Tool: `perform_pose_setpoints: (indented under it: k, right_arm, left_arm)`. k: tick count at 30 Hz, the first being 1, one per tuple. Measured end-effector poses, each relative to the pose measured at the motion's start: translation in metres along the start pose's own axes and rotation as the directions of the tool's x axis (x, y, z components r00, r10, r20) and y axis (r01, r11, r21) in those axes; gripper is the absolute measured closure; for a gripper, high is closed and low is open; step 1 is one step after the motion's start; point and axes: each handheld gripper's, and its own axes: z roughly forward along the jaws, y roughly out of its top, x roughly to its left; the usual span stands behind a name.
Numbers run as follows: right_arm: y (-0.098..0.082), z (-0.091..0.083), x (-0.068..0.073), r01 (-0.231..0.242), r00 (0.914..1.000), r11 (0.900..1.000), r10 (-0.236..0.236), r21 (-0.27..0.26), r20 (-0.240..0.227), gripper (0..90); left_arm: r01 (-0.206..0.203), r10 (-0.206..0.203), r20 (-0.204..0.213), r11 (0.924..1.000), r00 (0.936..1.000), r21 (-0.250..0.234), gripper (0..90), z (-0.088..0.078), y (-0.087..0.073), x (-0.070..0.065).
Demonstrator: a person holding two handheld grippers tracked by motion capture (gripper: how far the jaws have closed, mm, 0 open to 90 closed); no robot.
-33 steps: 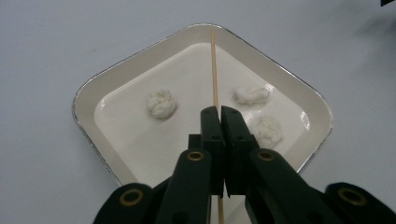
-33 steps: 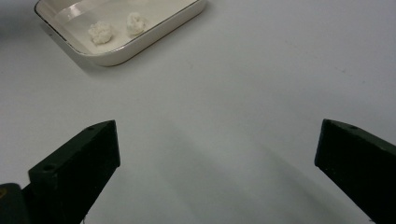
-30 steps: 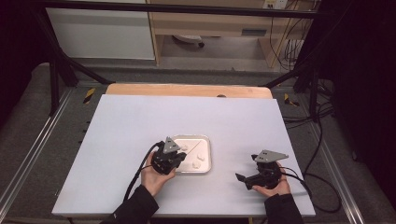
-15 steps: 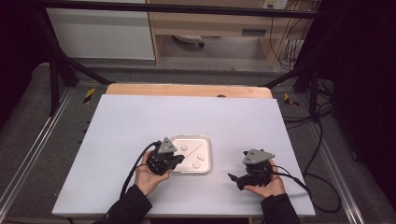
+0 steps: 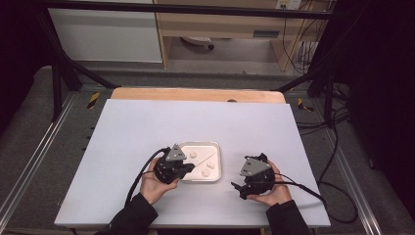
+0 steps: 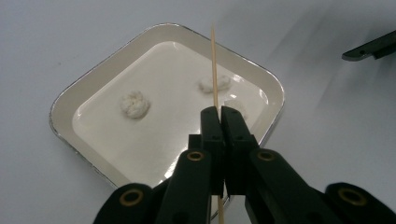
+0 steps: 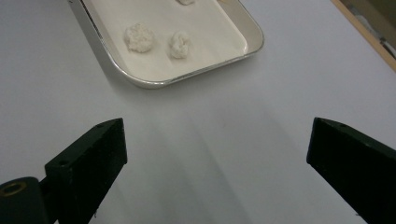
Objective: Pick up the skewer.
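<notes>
A shallow metal tray point(image 5: 216, 146) lies on the white table and holds three small white lumps point(image 5: 206, 173). My left gripper point(image 5: 190, 168) hovers at the tray's left edge, shut on a thin wooden skewer point(image 6: 214, 65). In the left gripper view the skewer rises from between the closed jaws point(image 6: 219, 113) and points across the tray point(image 6: 70, 95), over a lump point(image 6: 204, 84). My right gripper point(image 5: 241, 173) is just right of the tray, open. Its jaws point(image 7: 217, 127) have just been closing a little, with only bare table between them. Two lumps point(image 7: 139, 37) lie ahead of it.
The white table top point(image 5: 147, 127) has free room all around the tray. A wooden strip point(image 5: 195, 94) runs along its far edge. Black frame rails and cables point(image 5: 337, 161) border the table. The right gripper's jaw tip point(image 6: 371, 49) shows at the upper right of the left gripper view.
My right gripper has moved left, closer to the tray. The left gripper, still with the skewer in its jaws, has stayed almost where it was.
</notes>
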Motion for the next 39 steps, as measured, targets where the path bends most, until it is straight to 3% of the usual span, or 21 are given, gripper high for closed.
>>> perform_pose_setpoints:
  k: [4, 9, 10, 14, 15, 17, 18, 19, 20, 22, 24, 25, 26, 30, 31, 33, 34, 35, 36, 37, 39]
  right_arm:
    - [0.008, 0.001, 0.003, 0.058, 0.9982, 0.998, -0.058, 0.01, 0.014, 7.4]
    - [0.015, 0.001, 0.008, 0.15, 0.9882, 0.989, -0.15, 0.009, 0.033, 11.5]
    - [0.015, 0.001, 0.008, 0.15, 0.9882, 0.989, -0.15, 0.009, 0.033, 11.5]
    - [0.02, 0.002, 0.012, 0.242, 0.9688, 0.97, -0.242, 0.009, 0.053, 17.0]
    - [0.02, 0.002, 0.012, 0.242, 0.9688, 0.97, -0.242, 0.009, 0.053, 17.0]
    - [0.022, 0.003, 0.014, 0.303, 0.9511, 0.953, -0.304, 0.014, 0.057, 21.3]
    - [0.022, 0.003, 0.014, 0.303, 0.9511, 0.953, -0.304, 0.014, 0.057, 21.3]
    - [0.023, 0.004, 0.015, 0.324, 0.9442, 0.946, -0.324, 0.019, 0.057, 22.6]
    - [0.024, 0.005, 0.016, 0.361, 0.9304, 0.932, -0.362, 0.027, 0.056, 25.3]
    - [0.024, 0.006, 0.017, 0.375, 0.9251, 0.927, -0.375, 0.026, 0.057, 26.5]
    - [0.024, 0.007, 0.017, 0.43, 0.9006, 0.902, -0.431, 0.029, 0.054, 31.0]
    - [0.024, 0.007, 0.017, 0.43, 0.9006, 0.902, -0.431, 0.029, 0.054, 31.0]
    - [0.023, 0.007, 0.017, 0.461, 0.8848, 0.887, -0.463, 0.032, 0.057, 33.9]
    - [0.023, 0.006, 0.018, 0.479, 0.8754, 0.877, -0.48, 0.034, 0.055, 38.4]
    - [0.023, 0.006, 0.018, 0.491, 0.8688, 0.871, -0.492, 0.032, 0.056, 39.6]
    - [0.023, 0.006, 0.018, 0.529, 0.8456, 0.848, -0.531, 0.038, 0.058, 43.9]
    - [0.023, 0.006, 0.018, 0.529, 0.8456, 0.848, -0.531, 0.038, 0.058, 43.9]
    - [0.024, 0.006, 0.018, 0.545, 0.835, 0.837, -0.547, 0.041, 0.059, 45.2]
    - [0.025, 0.006, 0.017, 0.571, 0.8179, 0.82, -0.572, 0.038, 0.063, 46.6]
    - [0.025, 0.005, 0.018, 0.568, 0.8195, 0.822, -0.57, 0.037, 0.063, 48.0]
    - [0.026, 0.005, 0.018, 0.597, 0.7989, 0.801, -0.598, 0.03, 0.065, 52.0]
  left_arm:
    - [-0.016, 0.016, 0.013, 0.9999, 0.9998, -0.002, 88.7, 0.0, 0.004, -0.003]
    - [-0.048, 0.047, 0.031, 0.9988, 0.9984, 0.007, 88.8, 0.003, 0.011, -0.01]
    - [-0.052, 0.051, 0.034, 0.9986, 0.9981, 0.008, 88.8, 0.004, 0.012, -0.011]
    - [-0.073, 0.073, 0.046, 0.9972, 0.9963, 0.012, 88.8, 0.007, 0.016, -0.017]
    - [-0.078, 0.078, 0.048, 0.9968, 0.9958, 0.013, 88.8, 0.008, 0.017, -0.018]
    - [-0.086, 0.085, 0.053, 0.9962, 0.995, 0.016, 88.8, 0.01, 0.02, -0.021]
    - [-0.095, 0.094, 0.054, 0.9953, 0.9941, 0.019, 88.8, 0.01, 0.021, -0.022]
    - [-0.096, 0.095, 0.058, 0.9952, 0.9938, 0.019, 88.8, 0.011, 0.022, -0.024]
    - [-0.098, 0.096, 0.061, 0.995, 0.9935, 0.019, 88.8, 0.012, 0.023, -0.025]
    - [-0.103, 0.101, 0.067, 0.9945, 0.9926, 0.02, 88.7, 0.014, 0.025, -0.028]
    - [-0.115, 0.113, 0.073, 0.9929, 0.9909, 0.03, 88.8, 0.016, 0.027, -0.029]
    - [-0.12, 0.117, 0.076, 0.9922, 0.9902, 0.034, 88.8, 0.017, 0.028, -0.03]
    - [-0.124, 0.121, 0.079, 0.9916, 0.9895, 0.037, 88.8, 0.019, 0.029, -0.032]
    - [-0.136, 0.131, 0.091, 0.9896, 0.9871, 0.047, 88.8, 0.023, 0.032, -0.035]
    - [-0.139, 0.134, 0.095, 0.9889, 0.9864, 0.051, 88.8, 0.024, 0.033, -0.036]
    - [-0.145, 0.139, 0.1, 0.988, 0.9853, 0.054, 88.8, 0.026, 0.035, -0.038]
    - [-0.149, 0.143, 0.102, 0.9871, 0.9844, 0.058, 88.8, 0.026, 0.036, -0.039]
    - [-0.152, 0.145, 0.105, 0.9867, 0.9838, 0.059, 88.8, 0.028, 0.037, -0.04]
    - [-0.15, 0.144, 0.107, 0.9868, 0.9838, 0.059, 88.8, 0.029, 0.037, -0.041]
    - [-0.155, 0.147, 0.111, 0.9861, 0.9828, 0.06, 88.8, 0.03, 0.038, -0.042]
    - [-0.157, 0.149, 0.119, 0.9859, 0.9817, 0.058, 88.8, 0.031, 0.04, -0.044]
